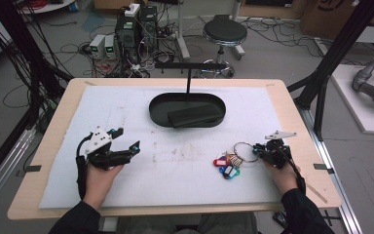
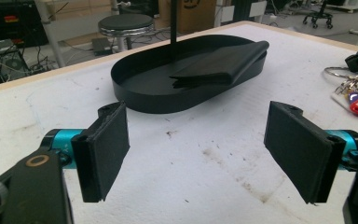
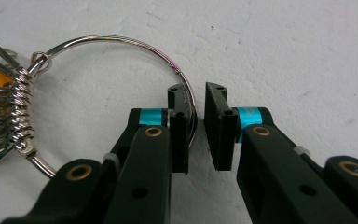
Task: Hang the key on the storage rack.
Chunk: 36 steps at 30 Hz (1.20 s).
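No writing is readable. The right gripper [image 3: 196, 126], jaws a narrow gap apart, straddles the large silver wire key ring [image 3: 121, 44] without clamping it; the left gripper [image 2: 198, 154] gapes wide, empty.

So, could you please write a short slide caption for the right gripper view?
Right gripper with jaws nearly closed around the wire of a large key ring lying on the white mat.

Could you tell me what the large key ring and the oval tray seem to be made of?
Key ring: apparently polished metal wire, bright silvery glints. Oval tray: matt black, smooth thin wall, probably plastic or coated metal; the look leaves it open.
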Each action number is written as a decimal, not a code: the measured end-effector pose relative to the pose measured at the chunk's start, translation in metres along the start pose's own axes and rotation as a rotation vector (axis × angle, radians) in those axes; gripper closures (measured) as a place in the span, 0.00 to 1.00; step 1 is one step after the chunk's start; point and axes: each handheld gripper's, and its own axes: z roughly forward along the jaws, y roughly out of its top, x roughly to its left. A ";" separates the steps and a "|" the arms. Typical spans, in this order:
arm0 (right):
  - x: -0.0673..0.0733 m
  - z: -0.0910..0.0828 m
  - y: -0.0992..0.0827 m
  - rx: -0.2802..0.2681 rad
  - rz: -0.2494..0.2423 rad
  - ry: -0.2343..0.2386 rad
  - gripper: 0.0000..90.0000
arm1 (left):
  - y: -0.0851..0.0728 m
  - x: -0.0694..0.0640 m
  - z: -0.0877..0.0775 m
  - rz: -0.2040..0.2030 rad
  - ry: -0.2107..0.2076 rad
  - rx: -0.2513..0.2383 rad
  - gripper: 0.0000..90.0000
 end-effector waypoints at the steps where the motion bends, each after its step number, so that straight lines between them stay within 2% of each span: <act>1: 0.001 0.000 0.000 0.000 -0.006 -0.003 0.95 | 0.000 -0.001 0.000 0.001 -0.003 0.003 0.24; 4: 0.002 0.000 0.001 0.001 -0.007 -0.010 0.97 | 0.000 -0.002 0.001 0.003 -0.008 0.002 0.24; 9: 0.000 -0.002 0.001 -0.016 0.025 -0.007 0.98 | 0.000 -0.003 0.001 0.006 -0.010 0.001 0.25; 19: -0.012 -0.021 0.004 -0.163 0.137 0.019 0.98 | 0.000 -0.003 0.001 -0.003 -0.009 0.000 0.25; 27: -0.006 -0.028 0.007 -0.225 0.139 0.051 0.98 | -0.001 -0.005 0.002 -0.002 -0.012 0.003 0.25; 36: 0.003 -0.035 0.011 -0.305 0.138 0.147 0.97 | -0.001 -0.005 0.002 -0.001 -0.012 0.001 0.25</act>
